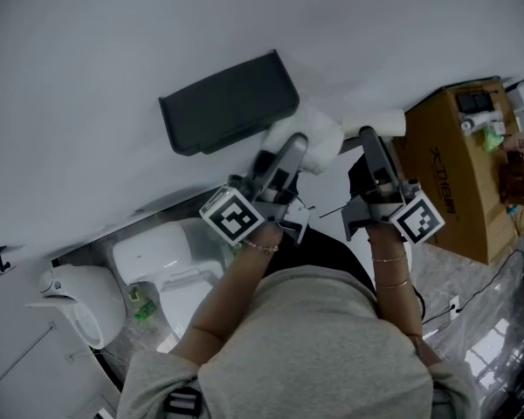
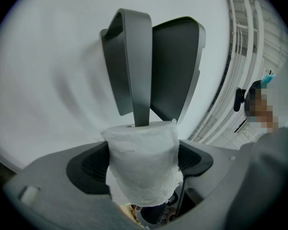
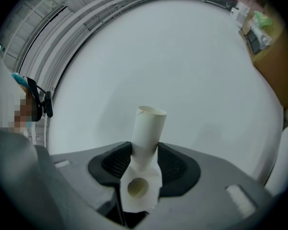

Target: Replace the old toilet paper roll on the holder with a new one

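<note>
The cardboard box at the right stood with its flaps shut; a few small items lay on its top, too small to name; the dark wall-mounted toilet paper holder hung on the white wall with no roll seen inside it from the head view; the white toilet sat below and to the left, with its lid down.

The new toilet paper roll was clenched between the jaws of the left gripper, with the pads pressed into its soft sides; the roll stood upright between them, its top rising past the jaw tips; in the head view it sat just beside the holder's right end; in the left gripper view a narrow grey arm of the holder ran down to the roll's top rim, and whether that arm entered the core could not be told.

The old cardboard tube was gripped between the jaws of the right gripper; the pads bore on its lower part; most of its length stuck out beyond the tips, with its open end turned towards the wall; a scrap of white paper clung round its near end; it was held clear of the holder, to the right of the new roll and near the box.
</note>
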`<act>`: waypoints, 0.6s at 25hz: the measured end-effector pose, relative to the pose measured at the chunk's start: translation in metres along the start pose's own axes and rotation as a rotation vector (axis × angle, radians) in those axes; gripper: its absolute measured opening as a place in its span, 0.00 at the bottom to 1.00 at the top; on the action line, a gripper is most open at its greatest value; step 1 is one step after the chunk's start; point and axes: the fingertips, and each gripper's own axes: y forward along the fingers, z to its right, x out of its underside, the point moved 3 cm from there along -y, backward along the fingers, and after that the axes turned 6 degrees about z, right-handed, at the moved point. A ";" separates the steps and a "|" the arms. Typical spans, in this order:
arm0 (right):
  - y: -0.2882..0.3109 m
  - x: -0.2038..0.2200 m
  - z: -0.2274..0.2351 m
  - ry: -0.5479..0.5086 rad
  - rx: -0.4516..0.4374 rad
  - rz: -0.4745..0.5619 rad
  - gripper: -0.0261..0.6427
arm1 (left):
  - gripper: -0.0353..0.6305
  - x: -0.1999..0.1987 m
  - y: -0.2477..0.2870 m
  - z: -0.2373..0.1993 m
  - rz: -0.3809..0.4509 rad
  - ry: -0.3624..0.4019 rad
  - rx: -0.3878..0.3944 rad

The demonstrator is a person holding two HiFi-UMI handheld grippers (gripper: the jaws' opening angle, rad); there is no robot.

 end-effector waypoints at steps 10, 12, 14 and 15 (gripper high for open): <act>0.013 -0.002 -0.005 0.011 -0.030 -0.003 0.29 | 0.69 0.001 0.002 0.005 -0.032 0.036 0.001; 0.013 -0.001 -0.005 0.014 -0.029 -0.006 0.28 | 0.69 0.000 0.002 0.005 -0.027 0.017 0.008; 0.013 -0.001 -0.004 0.013 -0.025 -0.008 0.28 | 0.69 0.001 0.002 0.005 -0.023 -0.003 0.014; 0.012 -0.001 -0.003 0.013 -0.023 -0.008 0.28 | 0.69 0.000 0.003 0.005 -0.022 0.000 0.012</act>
